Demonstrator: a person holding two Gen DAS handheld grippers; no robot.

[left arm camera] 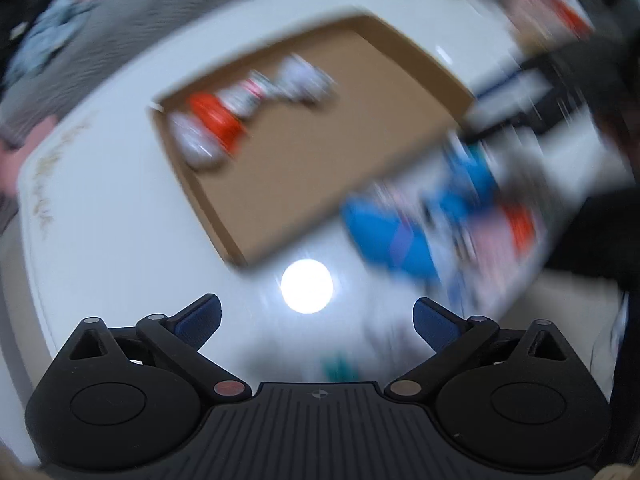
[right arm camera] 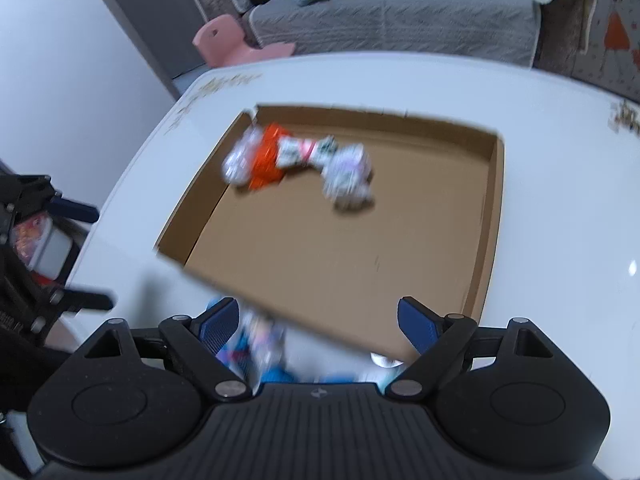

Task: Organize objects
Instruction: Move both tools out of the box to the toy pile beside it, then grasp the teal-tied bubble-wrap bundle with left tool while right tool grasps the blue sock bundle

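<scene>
A shallow cardboard box [right arm camera: 340,260] lies on the white table [right arm camera: 560,200]. In its far left part lie an orange packet [right arm camera: 268,160], a silvery packet [right arm camera: 238,160], a white and pink packet [right arm camera: 300,152] and a lilac packet [right arm camera: 348,176], all blurred. My right gripper [right arm camera: 316,306] is open above the box's near edge, with blue packets [right arm camera: 260,340] on the table below it. My left gripper [left arm camera: 316,308] is open over bare table [left arm camera: 120,220], nothing between its fingers. From this side the box [left arm camera: 320,152] is ahead and blurred blue packets [left arm camera: 384,236] lie to the right. Its fingers [right arm camera: 76,210] show at the left edge.
A grey sofa [right arm camera: 400,12] with heaped clothes stands beyond the table, with a pink stool [right arm camera: 224,40] on the floor beside it. The table's left edge drops off near a container [right arm camera: 36,240] of colourful things. A lamp's glare [left arm camera: 307,286] shines on the tabletop.
</scene>
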